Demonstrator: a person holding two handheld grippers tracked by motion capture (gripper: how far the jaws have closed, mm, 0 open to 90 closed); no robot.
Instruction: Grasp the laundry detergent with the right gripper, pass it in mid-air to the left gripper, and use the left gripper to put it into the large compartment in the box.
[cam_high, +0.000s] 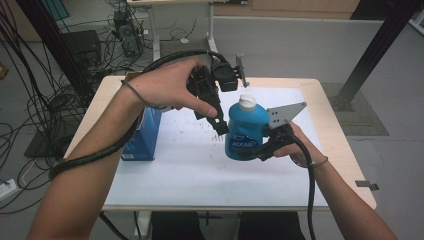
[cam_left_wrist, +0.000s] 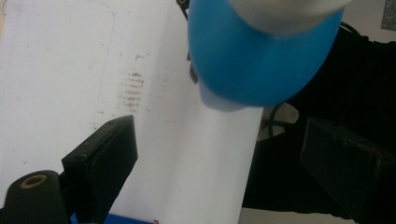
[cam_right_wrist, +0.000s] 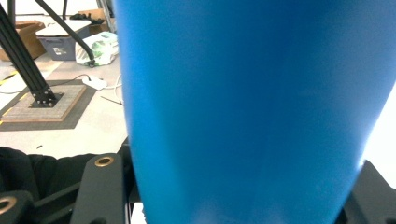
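A blue bottle (cam_high: 244, 131) with a white cap (cam_high: 246, 102) stands upright near the middle of the white table cover (cam_high: 190, 175). My right gripper (cam_high: 256, 150) is shut on its lower body from the right side; in the right gripper view the blue bottle (cam_right_wrist: 252, 107) sits between both jaws. My left gripper (cam_high: 214, 120) hangs just left of the bottle's shoulder, pointing down. In the left gripper view my left gripper (cam_left_wrist: 224, 163) is open, its jaws wide apart, and the bottle (cam_left_wrist: 261, 60) lies ahead of them, untouched.
A blue carton (cam_high: 143, 136) stands at the table's left side, under my left forearm. Wooden table edges (cam_high: 330, 130) frame the white cover. Black frame posts (cam_high: 372, 50) and tangled cables (cam_high: 35, 100) lie on the floor around the table.
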